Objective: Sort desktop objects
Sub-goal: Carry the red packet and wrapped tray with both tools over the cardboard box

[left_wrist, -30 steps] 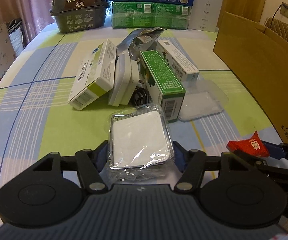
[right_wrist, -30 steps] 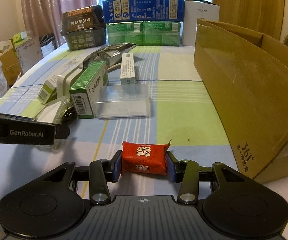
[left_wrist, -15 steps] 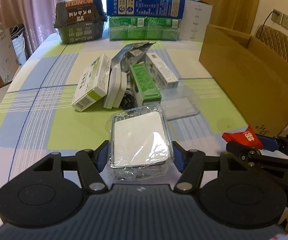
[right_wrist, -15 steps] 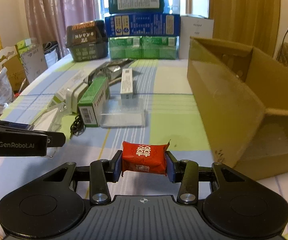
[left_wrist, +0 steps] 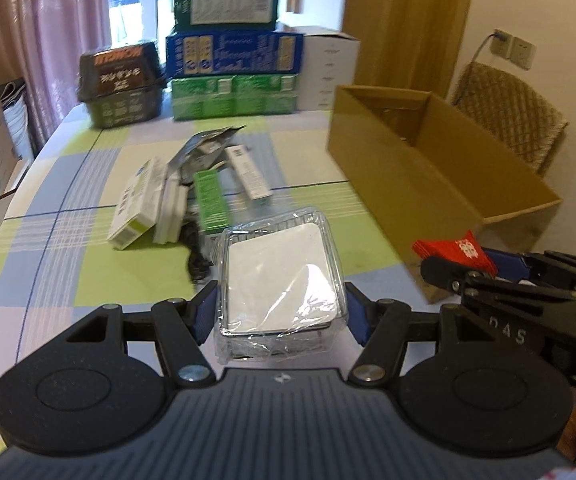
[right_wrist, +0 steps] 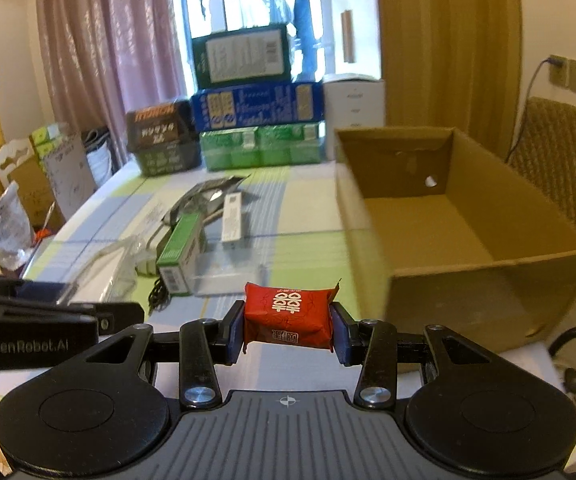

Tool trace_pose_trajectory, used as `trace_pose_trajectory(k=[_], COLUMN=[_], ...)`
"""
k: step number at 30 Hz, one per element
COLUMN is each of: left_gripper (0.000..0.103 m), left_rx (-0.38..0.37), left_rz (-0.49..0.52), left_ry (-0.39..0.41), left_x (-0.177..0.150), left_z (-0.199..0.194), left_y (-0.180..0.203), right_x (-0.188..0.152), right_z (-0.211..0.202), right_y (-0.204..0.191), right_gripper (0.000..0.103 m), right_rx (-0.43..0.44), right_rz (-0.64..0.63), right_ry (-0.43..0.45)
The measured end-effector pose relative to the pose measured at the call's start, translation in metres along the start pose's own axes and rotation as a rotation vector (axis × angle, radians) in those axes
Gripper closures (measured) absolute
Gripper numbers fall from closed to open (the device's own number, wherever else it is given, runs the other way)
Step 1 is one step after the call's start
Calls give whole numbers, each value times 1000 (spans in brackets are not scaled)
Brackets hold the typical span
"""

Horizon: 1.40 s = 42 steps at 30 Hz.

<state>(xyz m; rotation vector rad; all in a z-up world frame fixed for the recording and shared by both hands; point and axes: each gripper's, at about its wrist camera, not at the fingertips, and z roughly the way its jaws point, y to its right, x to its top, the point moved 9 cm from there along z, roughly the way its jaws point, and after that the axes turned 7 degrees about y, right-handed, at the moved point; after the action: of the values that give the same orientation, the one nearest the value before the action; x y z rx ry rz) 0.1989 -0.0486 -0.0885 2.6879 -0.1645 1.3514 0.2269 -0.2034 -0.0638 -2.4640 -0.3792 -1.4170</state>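
Two handheld claws are raised above a surface (left_wrist: 68, 280) covered in a green, blue and white checked cloth, each carrying one item. The left claw (left_wrist: 280, 314) is clenched on a square white pad sealed in a clear plastic clamshell pack (left_wrist: 280, 276), pinched by its two sides. The right claw (right_wrist: 288, 330) grips a small red foil-wrapped sweet with white characters (right_wrist: 288, 316), held across its width.

From the right wrist view, an open brown cardboard box (right_wrist: 468, 240) sits at about two o'clock, near the sweet; its floor looks bare. At about ten o'clock lies a loose pile still to be sorted: a green carton (right_wrist: 178, 250), a narrow white carton (right_wrist: 232, 222), a silver foil pouch (right_wrist: 204, 196) and a flat clear plastic case (right_wrist: 228, 276). Stacked boxes stand at twelve o'clock along the far edge.

The step in hand appears to be carrying both items to the box. To do it well, each claw should clear the near cardboard wall before lowering, then release low inside. Going one at a time would keep the claws from colliding. The slippery clamshell may shift, so it should stay level.
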Motion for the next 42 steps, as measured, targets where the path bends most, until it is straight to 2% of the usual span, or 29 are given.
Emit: trace_pose_trajectory(k=[9, 17, 26, 42], left_gripper=[44, 44, 44, 43], left_rx=[-84, -147, -189, -235], left_rz=[45, 102, 135, 159], left_ry=[28, 54, 53, 10], left_x=[19, 51, 77, 77], left_z=[-11, 4, 46, 111], left_y=[63, 117, 158, 184], right_x=[27, 51, 67, 61], right_z=[-37, -47, -23, 27], right_y=[53, 122, 173, 214], right_gripper=[62, 62, 62, 62], right_rx=[-70, -162, -182, -185], right_rz=[47, 79, 65, 110], right_ry=[63, 113, 99, 46])
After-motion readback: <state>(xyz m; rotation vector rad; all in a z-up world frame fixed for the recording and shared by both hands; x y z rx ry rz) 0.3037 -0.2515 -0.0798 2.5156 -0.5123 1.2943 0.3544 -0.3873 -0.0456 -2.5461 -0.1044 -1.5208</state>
